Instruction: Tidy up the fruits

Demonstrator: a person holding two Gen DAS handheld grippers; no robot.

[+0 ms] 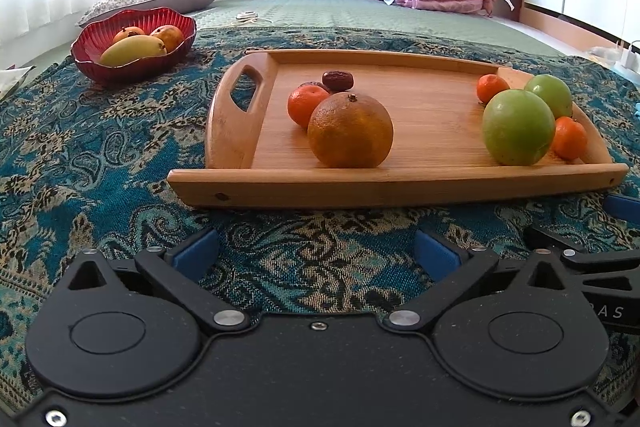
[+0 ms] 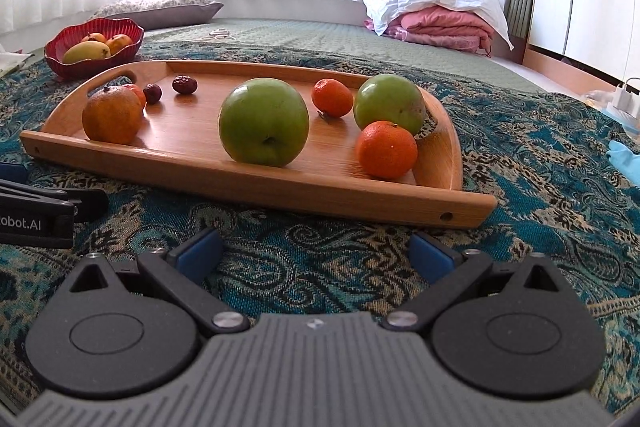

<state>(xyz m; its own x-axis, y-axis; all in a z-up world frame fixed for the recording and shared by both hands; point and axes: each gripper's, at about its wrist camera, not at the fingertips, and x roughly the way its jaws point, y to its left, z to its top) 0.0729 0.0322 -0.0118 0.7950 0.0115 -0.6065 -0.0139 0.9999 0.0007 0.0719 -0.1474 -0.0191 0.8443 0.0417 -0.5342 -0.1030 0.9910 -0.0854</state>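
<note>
— What is shown nearest the cameras?

— Both grippers are seen low over the patterned cloth point(image 1: 100, 155), short of the tray: the left gripper point(image 1: 316, 253) and the right gripper point(image 2: 316, 253), each with fingers spread wide and nothing held between them.

— And how far along is the sorting judged to be?

— Barely begun, it would seem. The wooden tray point(image 2: 256, 183) is loaded with a large orange point(image 1: 350, 131), two green apples point(image 2: 264, 123) point(image 2: 390, 105), several mandarins, one at point(image 2: 386, 149), and two dark dates point(image 2: 185, 84). Only a mango point(image 1: 134, 51) and two reddish fruits are seen in the red bowl point(image 1: 120, 71), farther back on the left.

— What cannot be made out?

— One date is partly hidden behind the orange in the left view; the bowl's depth is masked by its rim; the kind of the reddish fruits cannot be told. The bed's far edge is washed out by window glare.
</note>
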